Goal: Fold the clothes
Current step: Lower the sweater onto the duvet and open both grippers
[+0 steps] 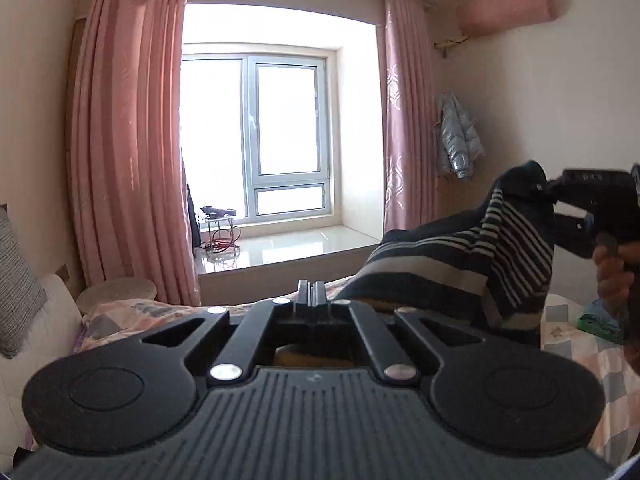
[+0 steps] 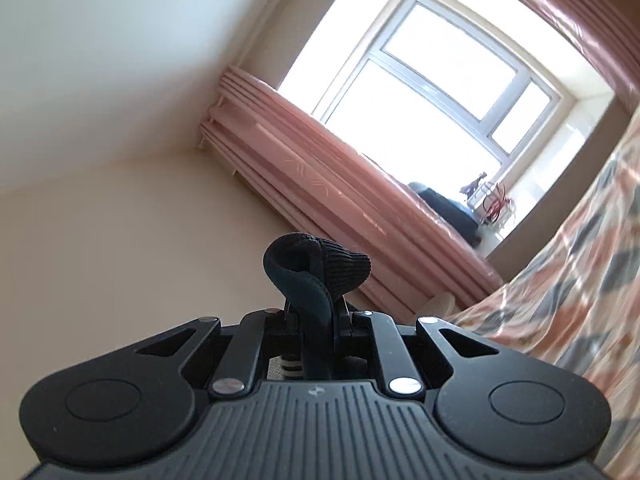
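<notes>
Right gripper (image 2: pixel 314 312) clamped on sweater (image 1: pixel 460 264) edge, lifted, right of left gripper (image 1: pixel 309 294); left pinched together, empty.

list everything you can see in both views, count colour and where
striped garment: 1, dark with white stripes, lifted over the bed
bed cover: 1, pink and grey check, below
curtains: 2, pink, flanking the window
window: 1, grey frame, centre
jacket: 1, silver, hanging on the right wall
pillow: 1, grey, far left
left gripper: 1, black, shut
right gripper: 1, black, clamped on the garment
hand: 1, holding the right gripper
</notes>
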A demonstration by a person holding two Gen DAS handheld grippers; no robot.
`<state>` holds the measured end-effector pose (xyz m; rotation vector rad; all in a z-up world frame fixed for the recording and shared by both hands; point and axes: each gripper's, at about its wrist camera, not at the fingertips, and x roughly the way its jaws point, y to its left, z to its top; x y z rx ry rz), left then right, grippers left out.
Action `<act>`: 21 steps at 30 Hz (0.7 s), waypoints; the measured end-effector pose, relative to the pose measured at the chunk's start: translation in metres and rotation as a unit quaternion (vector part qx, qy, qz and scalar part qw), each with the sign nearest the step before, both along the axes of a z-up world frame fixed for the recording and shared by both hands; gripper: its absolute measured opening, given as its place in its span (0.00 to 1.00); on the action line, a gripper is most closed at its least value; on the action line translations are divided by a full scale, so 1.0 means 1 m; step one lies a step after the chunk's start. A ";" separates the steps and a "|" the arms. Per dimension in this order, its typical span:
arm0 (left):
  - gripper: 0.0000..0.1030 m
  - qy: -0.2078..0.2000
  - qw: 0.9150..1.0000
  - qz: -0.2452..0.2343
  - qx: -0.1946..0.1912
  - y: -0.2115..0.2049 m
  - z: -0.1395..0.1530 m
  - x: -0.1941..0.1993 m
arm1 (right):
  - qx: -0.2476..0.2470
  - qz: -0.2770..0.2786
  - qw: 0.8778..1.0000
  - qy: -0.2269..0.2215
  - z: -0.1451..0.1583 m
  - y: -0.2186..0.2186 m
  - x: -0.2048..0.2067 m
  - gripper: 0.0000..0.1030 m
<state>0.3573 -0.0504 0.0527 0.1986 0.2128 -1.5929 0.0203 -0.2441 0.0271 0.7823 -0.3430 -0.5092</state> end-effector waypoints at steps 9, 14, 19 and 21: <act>0.24 0.019 0.985 0.028 0.169 -0.052 -0.129 -0.169 | 0.166 -0.043 0.928 0.330 -0.053 -0.066 -0.151 0.39; 0.24 0.054 0.947 0.029 0.315 -0.089 -0.233 -0.223 | 0.319 -0.093 0.878 0.344 -0.174 -0.080 -0.251 0.53; 0.31 0.007 0.927 -0.040 0.372 -0.118 -0.275 -0.265 | 0.380 -0.092 0.854 0.343 -0.253 -0.043 -0.302 0.55; 0.36 -0.027 0.922 -0.076 0.379 -0.140 -0.285 -0.282 | 0.394 -0.096 0.848 0.342 -0.272 -0.029 -0.314 0.55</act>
